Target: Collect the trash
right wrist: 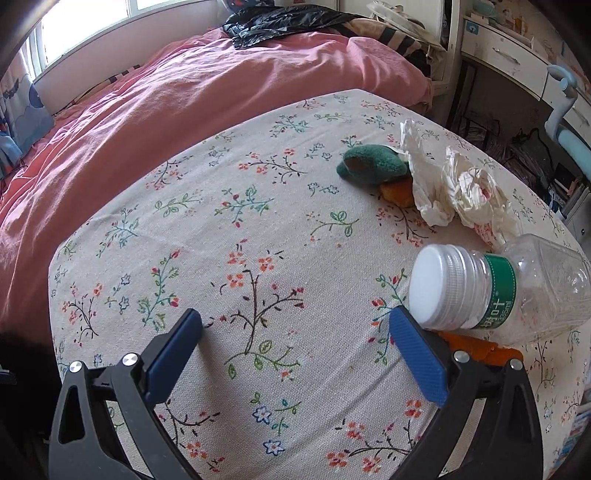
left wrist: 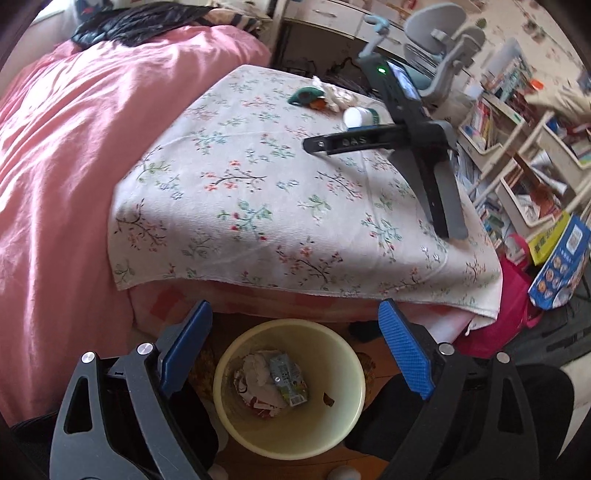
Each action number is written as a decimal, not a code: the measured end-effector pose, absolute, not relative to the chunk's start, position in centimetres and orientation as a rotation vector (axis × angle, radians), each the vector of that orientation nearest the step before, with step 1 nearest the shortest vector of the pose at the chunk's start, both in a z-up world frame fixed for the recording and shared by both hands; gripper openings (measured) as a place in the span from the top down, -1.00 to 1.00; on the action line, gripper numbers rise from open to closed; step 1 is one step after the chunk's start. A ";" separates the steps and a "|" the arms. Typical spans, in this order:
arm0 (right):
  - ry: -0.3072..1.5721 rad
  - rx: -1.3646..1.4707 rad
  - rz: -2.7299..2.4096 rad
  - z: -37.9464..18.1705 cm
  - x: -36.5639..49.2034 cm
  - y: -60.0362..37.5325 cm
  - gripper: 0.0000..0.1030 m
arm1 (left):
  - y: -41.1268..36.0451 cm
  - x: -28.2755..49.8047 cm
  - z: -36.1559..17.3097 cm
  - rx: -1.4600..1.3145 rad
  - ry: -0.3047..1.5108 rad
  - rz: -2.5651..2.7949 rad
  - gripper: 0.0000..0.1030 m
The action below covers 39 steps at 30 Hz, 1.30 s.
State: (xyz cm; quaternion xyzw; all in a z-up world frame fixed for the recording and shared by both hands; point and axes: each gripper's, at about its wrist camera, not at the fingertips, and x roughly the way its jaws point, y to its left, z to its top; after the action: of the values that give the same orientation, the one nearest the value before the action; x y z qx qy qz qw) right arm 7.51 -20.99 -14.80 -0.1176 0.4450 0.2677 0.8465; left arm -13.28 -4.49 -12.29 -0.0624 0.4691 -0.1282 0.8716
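A clear plastic bottle [right wrist: 517, 291] with a white cap and a green label band lies on its side on the floral cloth [right wrist: 258, 258], its cap just beside the right-hand finger of the right gripper [right wrist: 295, 325]. That gripper's blue-padded jaws stand wide apart with only cloth between them. Beyond the bottle sit crumpled white tissues [right wrist: 461, 184], and beside them a green plush piece [right wrist: 373, 166] touching a small orange piece [right wrist: 397, 194]. An orange object shows under the bottle, mostly hidden by the bottle and the gripper's frame; what it is cannot be told.

The left gripper [left wrist: 295, 354] hangs spread open and empty above a pale yellow bin [left wrist: 340, 424] on the floor at the foot of the bed. In the bin lie a flattened green drink carton [left wrist: 290, 378] and crumpled paper [left wrist: 256, 373]; the printed scraps beneath are too jumbled to identify.

The floral cloth covers the near part of a bed, with a pink quilt [left wrist: 74, 166] alongside it and a black glossy garment [right wrist: 288, 22] at the far end. A window lets in light behind. To the right are a grey desk chair [left wrist: 443, 40], white drawers and crowded shelves [left wrist: 517, 147] whose contents blur together. The fisheye edges cut off the room's corners.
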 end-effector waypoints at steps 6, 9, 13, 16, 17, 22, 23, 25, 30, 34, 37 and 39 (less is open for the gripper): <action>0.939 -0.248 0.565 -14.8 7.5 -21.0 -0.88 | -5.3 -13.7 -12.5 -0.096 0.989 -0.295 -0.71; 0.939 -0.248 0.565 -14.8 7.6 -21.0 -0.88 | -5.3 -13.8 -12.3 -0.112 0.988 -0.320 -0.70; 0.939 -0.248 0.565 -14.8 7.5 -21.0 -0.88 | -5.2 -14.0 -11.6 -0.134 0.973 -0.356 -0.70; 0.939 -0.248 0.565 -14.8 7.6 -21.0 -0.88 | -5.1 -14.0 -11.4 -0.152 0.970 -0.368 -0.70; 0.939 -0.248 0.565 -14.8 7.6 -21.0 -0.88 | -5.0 -14.0 -11.3 -0.157 0.968 -0.368 -0.70; 0.939 -0.248 0.565 -14.8 7.5 -21.0 -0.88 | -4.8 -13.8 -11.3 -0.172 0.971 -0.355 -0.70; 0.939 -0.248 0.565 -14.8 7.6 -21.0 -0.88 | -4.8 -13.8 -11.3 -0.169 0.971 -0.351 -0.70; 0.939 -0.248 0.565 -14.8 7.6 -21.0 -0.88 | -4.9 -13.8 -11.4 -0.160 0.971 -0.346 -0.70; 0.939 -0.248 0.565 -14.8 7.7 -21.0 -0.88 | -5.1 -13.9 -11.8 -0.139 0.978 -0.329 -0.70; 0.939 -0.248 0.565 -14.8 7.6 -21.0 -0.88 | -5.5 -14.2 -11.9 -0.114 0.976 -0.341 -0.70; 0.939 -0.248 0.565 -14.7 7.6 -21.0 -0.88 | -5.2 -14.3 -11.8 -0.123 0.974 -0.343 -0.70; 0.939 -0.248 0.565 -14.7 7.6 -21.0 -0.88 | -5.0 -14.2 -11.8 -0.141 0.977 -0.346 -0.71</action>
State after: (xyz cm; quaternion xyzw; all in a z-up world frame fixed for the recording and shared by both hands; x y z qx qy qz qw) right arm 7.60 -20.96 -14.74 -0.1177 0.4453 0.2677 0.8463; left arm -14.21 -5.00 -11.80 -0.0673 0.4665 -0.1651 0.8663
